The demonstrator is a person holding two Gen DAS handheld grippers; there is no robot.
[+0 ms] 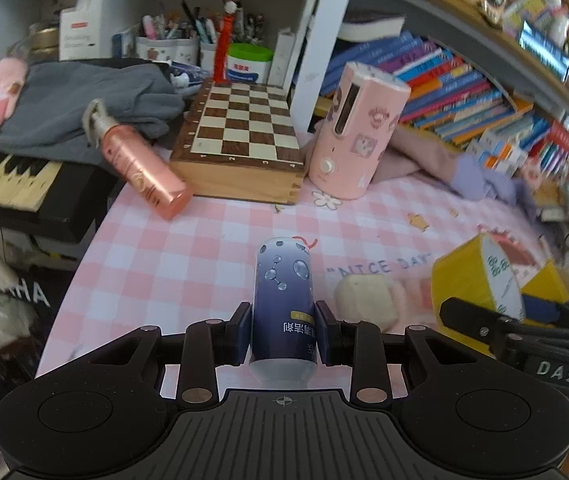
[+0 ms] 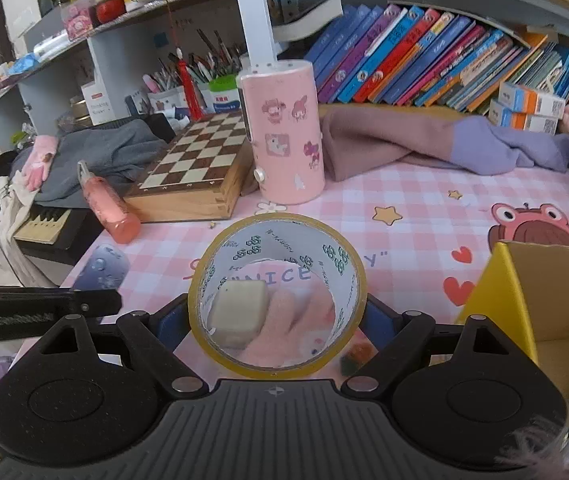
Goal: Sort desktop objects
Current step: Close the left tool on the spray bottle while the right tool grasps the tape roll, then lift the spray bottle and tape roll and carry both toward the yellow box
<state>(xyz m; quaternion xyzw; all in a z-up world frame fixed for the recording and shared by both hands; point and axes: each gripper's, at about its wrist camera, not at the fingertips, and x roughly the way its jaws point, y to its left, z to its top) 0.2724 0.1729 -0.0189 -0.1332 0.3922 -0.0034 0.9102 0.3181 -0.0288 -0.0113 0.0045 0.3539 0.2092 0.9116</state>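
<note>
The left gripper (image 1: pixel 283 334) is clamped on a blue bottle (image 1: pixel 283 300); the right gripper (image 2: pixel 276 314) grasps a tape roll (image 2: pixel 277 296). Just beyond lies a cream block (image 2: pixel 240 312), right a yellow box (image 2: pixel 540 304); farther ahead a pink canister (image 2: pixel 286 132), chessboard (image 1: pixel 244 124) and pink bottle (image 1: pixel 142 168) crowd the tabletop (image 1: pixel 204 240)

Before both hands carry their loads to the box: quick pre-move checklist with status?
1. Left gripper shut on blue bottle: ok.
2. Right gripper clamped on tape roll: ok.
3. Bottle lifted clear of the mat: cannot tell.
4. Yellow cardboard box open on top: ok.
5. Free room inside box: cannot tell.
6. Grippers apart from each other: ok, close.
</note>
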